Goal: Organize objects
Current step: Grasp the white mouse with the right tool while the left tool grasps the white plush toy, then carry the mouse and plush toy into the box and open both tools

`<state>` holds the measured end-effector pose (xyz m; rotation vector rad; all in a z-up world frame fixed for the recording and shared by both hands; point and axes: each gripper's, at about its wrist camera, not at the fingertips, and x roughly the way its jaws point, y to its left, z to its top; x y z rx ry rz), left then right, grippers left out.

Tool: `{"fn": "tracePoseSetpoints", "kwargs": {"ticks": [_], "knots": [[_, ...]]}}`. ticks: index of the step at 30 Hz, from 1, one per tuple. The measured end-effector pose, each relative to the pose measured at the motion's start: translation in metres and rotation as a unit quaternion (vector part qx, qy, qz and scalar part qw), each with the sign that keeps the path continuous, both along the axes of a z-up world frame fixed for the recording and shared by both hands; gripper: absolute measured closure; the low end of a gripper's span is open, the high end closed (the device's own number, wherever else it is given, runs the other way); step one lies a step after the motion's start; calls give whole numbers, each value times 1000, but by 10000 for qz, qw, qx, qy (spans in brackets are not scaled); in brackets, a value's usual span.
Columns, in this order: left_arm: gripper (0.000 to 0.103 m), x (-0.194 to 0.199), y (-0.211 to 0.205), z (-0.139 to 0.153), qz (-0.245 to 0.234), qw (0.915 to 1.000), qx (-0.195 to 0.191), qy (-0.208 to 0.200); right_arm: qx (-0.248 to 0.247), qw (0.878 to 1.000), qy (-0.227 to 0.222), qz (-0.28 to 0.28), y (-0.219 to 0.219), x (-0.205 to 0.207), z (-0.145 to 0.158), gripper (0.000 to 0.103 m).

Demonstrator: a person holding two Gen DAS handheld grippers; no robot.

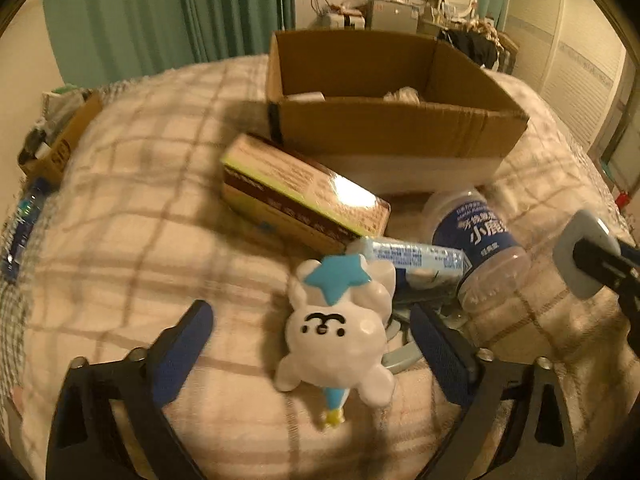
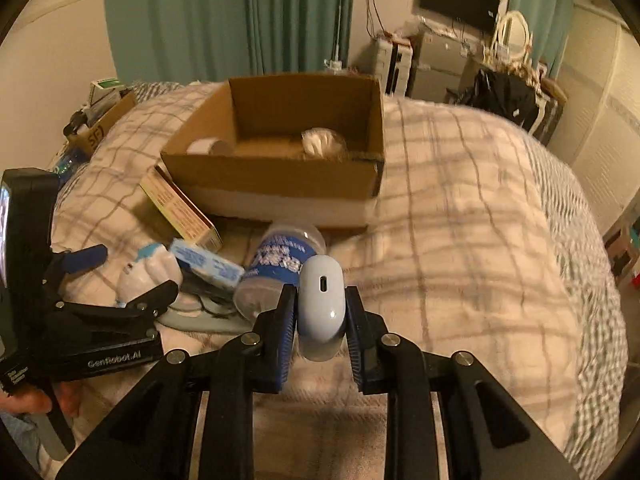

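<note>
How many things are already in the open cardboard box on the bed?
2 visible inside the cardboard box: a white roll at its left side and a white crumpled bundle toward the right. The near wall hides the floor, so more may be there.

Green curtains (image 2: 224,16) hang along the back wall behind the bed, which is covered by a plaid blanket (image 2: 460,216). A dark wall-mounted screen (image 2: 460,0) sits high at the far right, above a cluttered stack of grey equipment (image 2: 436,64). Near it stands a white oval mirror (image 2: 514,30), with dark clothing (image 2: 504,94) heaped below. White louvred closet doors (image 1: 580,76) line the right wall.
</note>
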<state>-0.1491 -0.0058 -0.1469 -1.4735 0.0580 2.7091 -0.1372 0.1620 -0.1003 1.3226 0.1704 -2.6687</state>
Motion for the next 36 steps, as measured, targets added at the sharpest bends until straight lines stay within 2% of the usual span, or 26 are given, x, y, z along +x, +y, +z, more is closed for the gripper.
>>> {"fn": "tracePoseSetpoints", "kwargs": {"ticks": [2,4,5,6,11,20,28,36], "knots": [[18,-1,2,-2,-72,9999,75,-35,-29,10000,-69,27,2,-1,-5,80],[34,0,5,-4,-197,9997,129,-93,-53,9999,-75,68,0,0,-8,80],[47,1,6,-5,-240,9995,147,-137,-58,9999,-54,84,0,1,-7,80],[51,3,6,-6,-254,9994,154,-162,-60,9999,-32,86,-1,3,-8,80],[52,19,7,6,-284,9994,176,40,-75,10000,54,37,1,10,-4,80],[52,43,-3,49,-117,9977,413,516,-156,9991,374,83,1,35,25,80],[52,54,2,106,-212,9924,485,1110,-129,9959,891,106,5,52,78,80],[52,28,12,161,-384,9846,422,1650,-27,9909,1309,318,1,29,130,80]]}}
